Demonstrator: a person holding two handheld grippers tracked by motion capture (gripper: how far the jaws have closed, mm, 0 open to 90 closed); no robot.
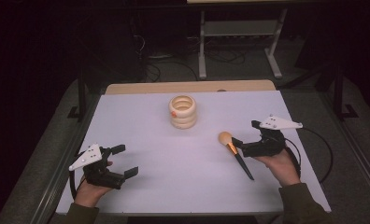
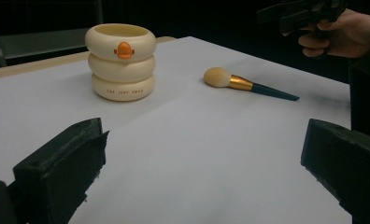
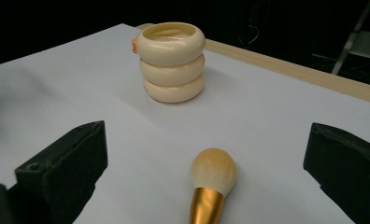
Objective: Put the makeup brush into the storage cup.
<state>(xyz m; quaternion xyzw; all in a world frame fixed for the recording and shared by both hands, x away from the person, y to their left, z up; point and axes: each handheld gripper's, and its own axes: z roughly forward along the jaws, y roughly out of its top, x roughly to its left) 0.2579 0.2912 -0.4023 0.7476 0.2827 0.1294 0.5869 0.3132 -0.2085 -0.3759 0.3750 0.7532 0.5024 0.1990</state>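
A cream holder (image 1: pixel 182 112) shaped like three stacked rings, with a small orange mark on its side, stands upright at the far middle of the white table (image 1: pixel 174 186). A makeup brush (image 1: pixel 234 151) with a pale round head, gold ferrule and dark handle lies flat to its right. My right gripper (image 1: pixel 246 133) hovers open just over the brush, whose head (image 3: pixel 213 170) lies between and slightly ahead of the jaws, untouched. At the near left my left gripper (image 1: pixel 125 160) stands open and holds nothing. It faces the holder (image 2: pixel 121 60) and the brush (image 2: pixel 246 84).
A wooden strip (image 1: pixel 188 87) runs along the table's far edge. Behind it on the dark floor stands a pale metal frame (image 1: pixel 239 42) among cables. The person's right hand (image 2: pixel 342 32) and its gripper show at the top right of the left gripper view.
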